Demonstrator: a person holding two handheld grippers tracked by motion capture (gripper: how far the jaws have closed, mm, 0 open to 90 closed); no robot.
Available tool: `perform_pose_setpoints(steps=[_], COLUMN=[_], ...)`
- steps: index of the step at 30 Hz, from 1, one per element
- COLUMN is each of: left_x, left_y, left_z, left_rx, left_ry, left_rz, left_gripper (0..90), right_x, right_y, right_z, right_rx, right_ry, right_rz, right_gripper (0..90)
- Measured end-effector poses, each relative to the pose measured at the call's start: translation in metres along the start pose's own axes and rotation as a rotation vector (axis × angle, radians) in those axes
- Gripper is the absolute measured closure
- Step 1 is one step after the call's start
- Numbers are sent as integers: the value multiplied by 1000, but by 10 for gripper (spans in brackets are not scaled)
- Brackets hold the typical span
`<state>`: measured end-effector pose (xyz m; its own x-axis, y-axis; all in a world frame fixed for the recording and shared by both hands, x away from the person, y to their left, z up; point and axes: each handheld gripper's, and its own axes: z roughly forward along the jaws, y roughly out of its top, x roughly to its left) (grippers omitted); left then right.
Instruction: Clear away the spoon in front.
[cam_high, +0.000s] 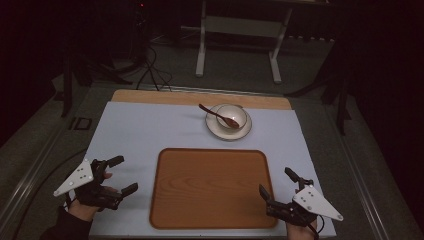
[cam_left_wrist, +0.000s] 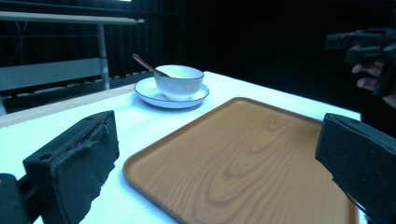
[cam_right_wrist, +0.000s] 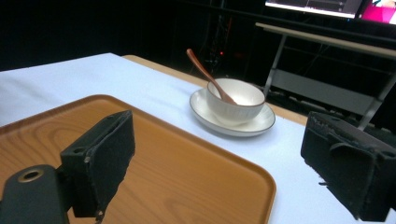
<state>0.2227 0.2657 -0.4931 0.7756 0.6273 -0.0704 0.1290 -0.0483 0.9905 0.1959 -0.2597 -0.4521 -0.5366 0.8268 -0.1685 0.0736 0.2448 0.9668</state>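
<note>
A wooden tray (cam_high: 212, 186) lies bare at the front middle of the white table (cam_high: 150, 130); it also runs through the left gripper view (cam_left_wrist: 243, 154) and the right gripper view (cam_right_wrist: 177, 172). Behind it a white bowl (cam_high: 231, 116) stands on a white saucer (cam_high: 220, 131), with a brown spoon (cam_high: 216, 114) resting in the bowl, handle pointing left and away. My left gripper (cam_high: 122, 174) hovers open left of the tray. My right gripper (cam_high: 276, 183) is open at the tray's right front corner. Nothing is between either pair of jaws.
A strip of bare wooden tabletop (cam_high: 200, 97) shows along the far edge. Beyond it stand a white table frame (cam_high: 240, 40) and cables on the dark floor (cam_high: 150, 70). The other hand and its gripper (cam_left_wrist: 369, 51) appear at the right of the left gripper view.
</note>
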Motion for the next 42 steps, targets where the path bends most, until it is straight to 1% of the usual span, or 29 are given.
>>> perform_pose_setpoints(steps=[1,3,4,5,10,13,14,16,17,19,20,21,23,25,27,29,30,31,32,34,35,38,42], left_x=[0,0,-1,-1,-2,-3,-3,-2,-1,-1,-2,-3,-5,-7,-8,-8,-8,-8,-8,-9,-9,-8,-5], left_y=[0,0,0,1,1,1,6,8,12,12,16,18,21,25,28,32,33,35,37,42,45,52,56], left_z=[0,1,2,2,4,5,6,6,6,6,8,9,10,13,16,20,22,25,28,34,38,49,65], left_rx=[6,18,23,26,36,34,49,44,37,37,48,55,60,70,73,80,87,94,97,105,112,114,107], left_ry=[-6,-8,-12,-12,-26,-25,-24,-27,-33,-33,-43,-51,-88,-93,-113,-124,-138,-145,-148,-149,-152,-150,-158], left_rz=[-13,-16,-20,-23,-40,-40,-30,-38,-38,-38,-45,-46,-35,-23,-36,-49,-53,-51,-46,-24,-23,-2,6], left_gripper=[0,0,0,0,0,0,0,0,0,0,0,0,0,0,0,0,0,0,0,0,0,0,8], right_x=[1,1,1,2,6,7,8,7,8,8,8,10,11,11,11,12,12,13,13,15,16,15,14], right_y=[1,1,1,2,2,3,4,4,5,4,4,5,5,6,7,8,8,9,9,10,10,10,11], right_z=[-1,-2,-3,-3,0,0,-1,-1,-1,0,0,0,0,-1,-2,-2,-2,-3,-2,-2,-2,-1,-2], right_rx=[-4,-7,-13,-13,0,1,-4,-2,3,6,6,8,4,-7,-16,-21,-22,-21,-20,-17,-15,-10,-15], right_ry=[-4,-8,9,16,14,4,-8,-17,-16,-10,-10,-4,2,13,20,35,42,52,63,76,76,85,87], right_rz=[-5,-9,-4,-3,-36,-45,-46,-52,-55,-59,-59,-71,-77,-76,-67,-57,-55,-52,-53,-55,-54,-47,-38], right_gripper=[127,127,125,118,107,106,103,103,104,104,104,104,104,105,105,106,106,106,105,106,106,106,106])
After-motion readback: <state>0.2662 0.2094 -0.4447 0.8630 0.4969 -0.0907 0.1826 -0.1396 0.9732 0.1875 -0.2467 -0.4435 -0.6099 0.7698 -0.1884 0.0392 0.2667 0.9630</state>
